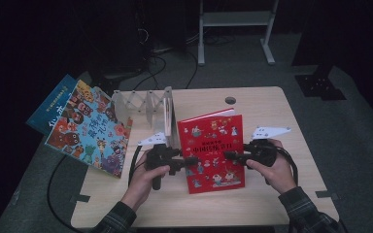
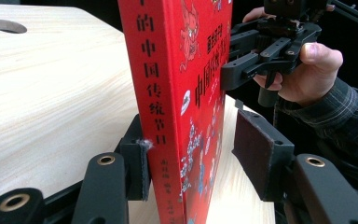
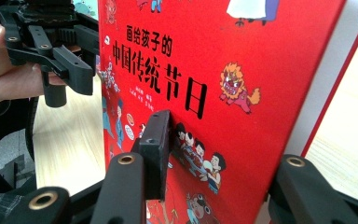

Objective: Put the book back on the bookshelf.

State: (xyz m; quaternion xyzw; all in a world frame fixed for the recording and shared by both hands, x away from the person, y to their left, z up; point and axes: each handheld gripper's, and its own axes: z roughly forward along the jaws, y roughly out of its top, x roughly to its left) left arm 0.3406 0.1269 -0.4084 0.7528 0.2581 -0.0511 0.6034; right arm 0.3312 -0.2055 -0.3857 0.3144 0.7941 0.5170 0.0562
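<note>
Far left of the desk (image 1: 272, 104): two picture books lean over the edge, a blue book (image 1: 48, 104) behind a colourful monster book (image 1: 92, 128). Neither is in play. Just right of them stands a white folding book rack (image 1: 148, 109), its slots facing you and unoccupied as far as the high view shows.

Centre: the red book (image 1: 212, 150) stands upright on the near half of the desk, cover toward you, just right of the rack's end plate.

Your left gripper (image 1: 187, 161) has the spine edge. In the left gripper view the book sits between the two jaws; one pad (image 2: 137, 163) touches the spine side, the other pad (image 2: 256, 158) stands clear of the cover. Read that as not closed on the book.

Your right gripper (image 1: 230, 156) is at the book's opposite edge. Its own view shows one jaw (image 3: 156, 149) lying against the cover and the other behind the page edge; whether it is clamped I cannot tell.

Judgement: you are at the steadying stage, book upright and bracketed from both sides. The next move calls for a firm close on the spine, then carrying the book left and sliding it upright into a rack slot without knocking the rack
</note>
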